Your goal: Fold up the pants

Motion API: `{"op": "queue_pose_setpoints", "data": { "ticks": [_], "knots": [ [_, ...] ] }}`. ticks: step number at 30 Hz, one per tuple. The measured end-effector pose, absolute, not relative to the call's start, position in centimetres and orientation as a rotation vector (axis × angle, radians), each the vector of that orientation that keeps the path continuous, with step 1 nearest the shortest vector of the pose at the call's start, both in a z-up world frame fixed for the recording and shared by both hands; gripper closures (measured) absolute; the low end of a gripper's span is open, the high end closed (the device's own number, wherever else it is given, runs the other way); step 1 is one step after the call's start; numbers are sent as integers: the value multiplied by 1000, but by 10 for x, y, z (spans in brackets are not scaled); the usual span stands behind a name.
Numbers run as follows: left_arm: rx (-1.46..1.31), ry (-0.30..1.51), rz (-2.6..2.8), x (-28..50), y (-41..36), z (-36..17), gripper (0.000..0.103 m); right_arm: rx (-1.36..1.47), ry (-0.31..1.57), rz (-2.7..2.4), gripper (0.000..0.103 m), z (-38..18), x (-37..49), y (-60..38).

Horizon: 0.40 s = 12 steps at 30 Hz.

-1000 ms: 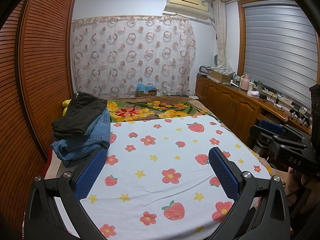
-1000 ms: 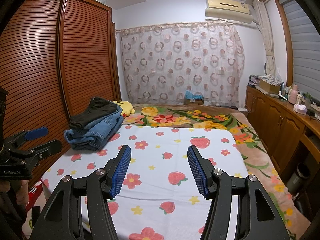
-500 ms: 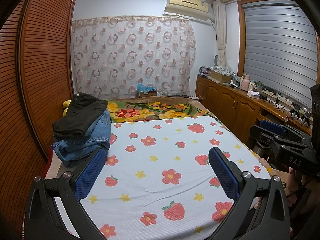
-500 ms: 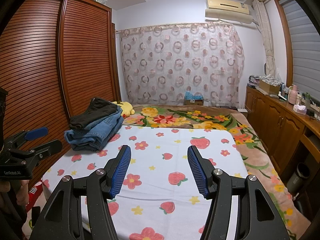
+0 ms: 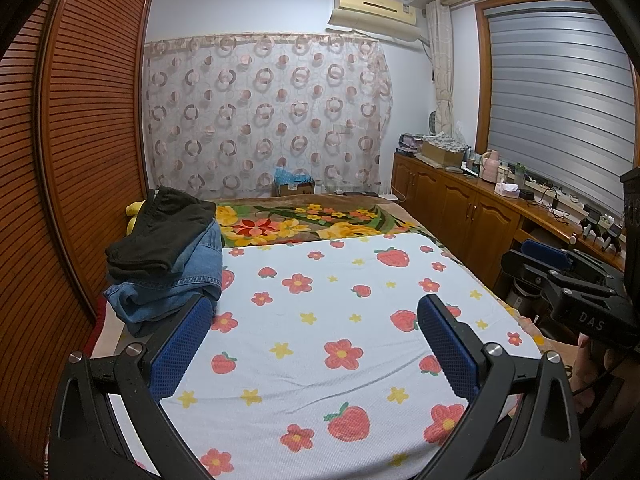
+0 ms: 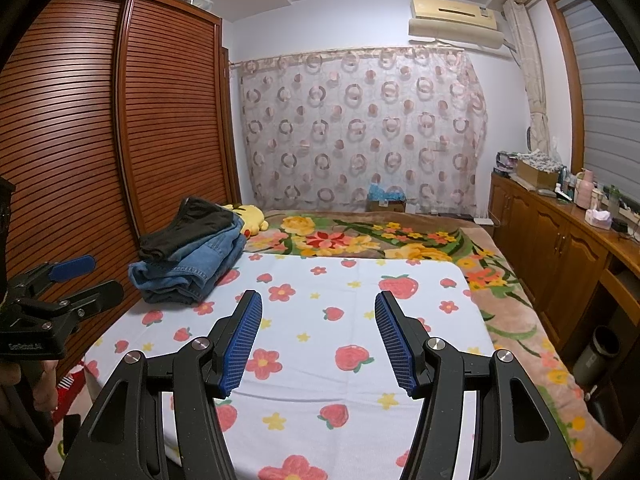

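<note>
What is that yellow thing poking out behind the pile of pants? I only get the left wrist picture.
Observer: A yellow plush toy, lying just behind the pile of pants; the right wrist view shows it clearly.
Operator: And the other gripper, is it holding anything?
Observer: No. The right gripper is open above the strawberry sheet, with nothing between its blue pads.
Operator: Anything on the floor beside the bed?
Observer: A dark round bin stands between the bed and the wooden cabinets.
</note>
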State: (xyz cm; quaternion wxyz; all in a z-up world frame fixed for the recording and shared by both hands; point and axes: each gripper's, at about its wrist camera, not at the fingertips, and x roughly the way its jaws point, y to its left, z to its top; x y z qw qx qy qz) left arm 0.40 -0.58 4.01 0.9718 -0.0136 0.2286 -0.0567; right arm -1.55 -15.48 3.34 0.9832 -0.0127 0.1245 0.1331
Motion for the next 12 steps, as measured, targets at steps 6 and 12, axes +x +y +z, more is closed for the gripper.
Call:
{"op": "queue_pose_setpoints", "data": {
  "ticks": [6, 12],
  "knots": [
    [-27, 460, -115, 4, -6, 39, 0, -25, 250, 267, 42, 33, -15, -154],
    [-27, 460, -115, 4, -6, 39, 0, -24, 251, 267, 42, 33, -15, -154]
  ]
}}
